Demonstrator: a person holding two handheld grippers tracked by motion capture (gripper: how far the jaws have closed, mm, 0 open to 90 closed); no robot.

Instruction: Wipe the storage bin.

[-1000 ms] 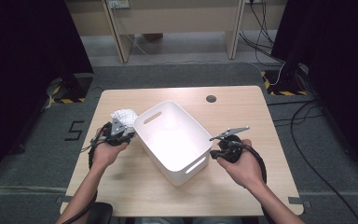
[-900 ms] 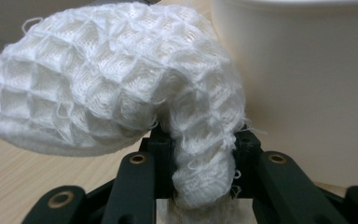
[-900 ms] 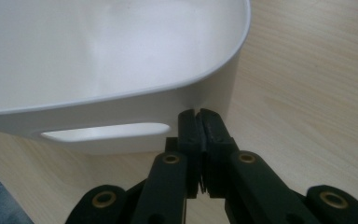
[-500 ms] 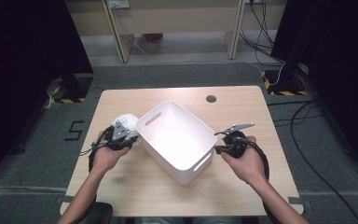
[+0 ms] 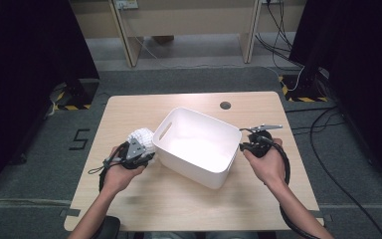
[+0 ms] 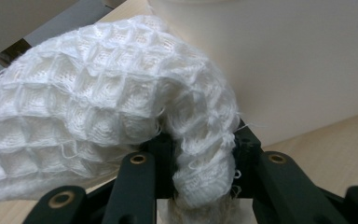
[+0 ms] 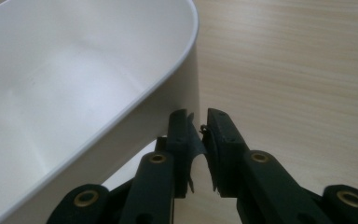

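Observation:
A white plastic bin point(image 5: 191, 169) stands askew on the middle of the wooden table point(image 5: 179, 209). My left gripper point(image 5: 145, 152) is at the bin's left wall, shut on a bunched white waffle-weave cloth point(image 5: 142, 137). In the left gripper view the cloth point(image 6: 98, 102) bulges over the jaws of the left gripper point(image 6: 200, 154), with the bin wall point(image 6: 298, 60) just behind it. My right gripper point(image 5: 242, 147) is at the bin's right end. Its jaws have just been opening. In the right gripper view the right gripper point(image 7: 200, 126) shows a narrow gap with nothing in it, right beside the bin's rounded corner point(image 7: 74, 84).
A dark round grommet point(image 5: 225, 105) sits in the table's far edge. Bare wood point(image 7: 298, 70) lies to the right of the bin. Cables run over the floor at the right, and desk legs stand beyond the table.
The bin has slid to the right across the table and turned slightly. Both hands have moved to the right with it, the left one still carrying the cloth.

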